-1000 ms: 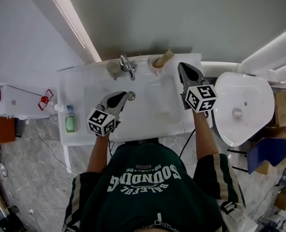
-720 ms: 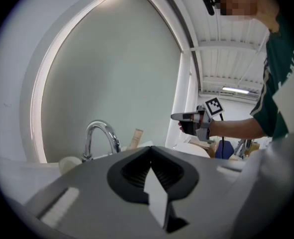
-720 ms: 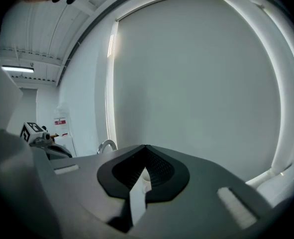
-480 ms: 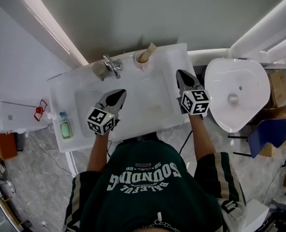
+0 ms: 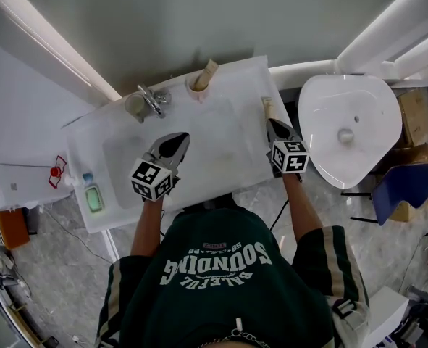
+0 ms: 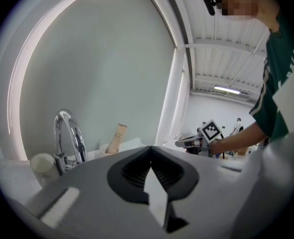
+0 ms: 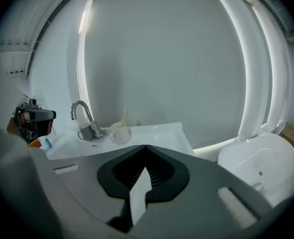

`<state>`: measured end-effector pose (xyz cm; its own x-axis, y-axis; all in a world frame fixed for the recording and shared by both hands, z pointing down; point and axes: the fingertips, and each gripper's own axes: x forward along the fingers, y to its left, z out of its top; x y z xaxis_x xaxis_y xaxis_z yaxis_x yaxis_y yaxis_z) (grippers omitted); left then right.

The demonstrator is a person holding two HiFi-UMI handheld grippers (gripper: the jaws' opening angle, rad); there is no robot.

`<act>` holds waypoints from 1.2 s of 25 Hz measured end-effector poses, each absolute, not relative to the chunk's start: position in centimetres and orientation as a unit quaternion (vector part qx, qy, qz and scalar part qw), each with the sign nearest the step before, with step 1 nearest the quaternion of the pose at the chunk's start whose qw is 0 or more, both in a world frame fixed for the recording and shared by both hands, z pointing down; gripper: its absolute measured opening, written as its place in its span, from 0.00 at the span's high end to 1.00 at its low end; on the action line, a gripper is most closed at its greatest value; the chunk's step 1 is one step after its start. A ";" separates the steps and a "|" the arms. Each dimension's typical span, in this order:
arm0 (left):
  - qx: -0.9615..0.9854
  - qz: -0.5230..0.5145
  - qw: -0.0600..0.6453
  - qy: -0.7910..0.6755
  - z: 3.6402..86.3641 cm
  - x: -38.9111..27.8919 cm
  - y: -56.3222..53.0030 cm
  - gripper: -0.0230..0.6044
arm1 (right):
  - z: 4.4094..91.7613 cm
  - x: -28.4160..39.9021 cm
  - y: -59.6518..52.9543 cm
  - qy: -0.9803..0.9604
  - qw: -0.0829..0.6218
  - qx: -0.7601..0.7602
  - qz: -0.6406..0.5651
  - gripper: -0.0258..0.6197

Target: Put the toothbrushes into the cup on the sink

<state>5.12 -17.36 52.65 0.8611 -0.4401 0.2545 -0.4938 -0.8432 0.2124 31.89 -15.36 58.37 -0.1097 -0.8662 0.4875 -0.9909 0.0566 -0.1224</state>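
Note:
A pale cup (image 5: 198, 88) stands at the sink's back rim, right of the tap, with a beige toothbrush (image 5: 207, 72) leaning in it. The left gripper view shows this cup (image 6: 108, 148) too, and so does the right gripper view (image 7: 119, 133). A second, empty cup (image 5: 134, 106) stands left of the tap. My left gripper (image 5: 180, 138) hovers shut and empty over the basin. My right gripper (image 5: 271, 123) is shut and empty at the sink's right rim. A short beige stick-like thing (image 5: 266, 107) lies just ahead of its tips.
The chrome tap (image 5: 150, 101) stands between the two cups. A green soap bar (image 5: 93, 198) lies on the sink's (image 5: 232, 162) left ledge. A white rounded fixture (image 5: 347, 133) stands right of the sink, with cardboard boxes and a blue seat (image 5: 395, 191) beyond it.
My right gripper has drawn back from beside the toothbrush cup toward the front of the sink's right rim, uncovering the beige thing. The left gripper has barely moved; the head view has swung.

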 end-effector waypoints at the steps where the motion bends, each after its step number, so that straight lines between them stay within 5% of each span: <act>1: 0.954 0.099 0.137 -0.246 52.7 5.1 -17.4 0.88 | 59.1 32.4 -15.5 -0.709 0.151 0.652 0.224 0.96; 5: 0.950 0.100 0.143 -0.259 53.0 5.1 -17.5 0.88 | 62.1 34.5 -16.2 -0.694 0.191 0.647 0.252 0.94; 14: 0.932 0.109 0.149 -0.311 53.3 2.4 -17.9 0.88 | 68.4 38.1 -20.0 -0.674 0.257 0.613 0.322 0.75; 30: 0.891 0.114 0.173 -0.403 54.6 -2.3 -16.5 0.88 | 76.2 40.6 -23.5 -0.637 0.357 0.540 0.419 0.75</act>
<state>-2.33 -16.46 54.58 0.6492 -0.6790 0.3428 -0.7579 -0.6153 0.2166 40.58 -23.46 76.20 -0.1625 -0.3884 0.9071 -0.9867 0.0666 -0.1483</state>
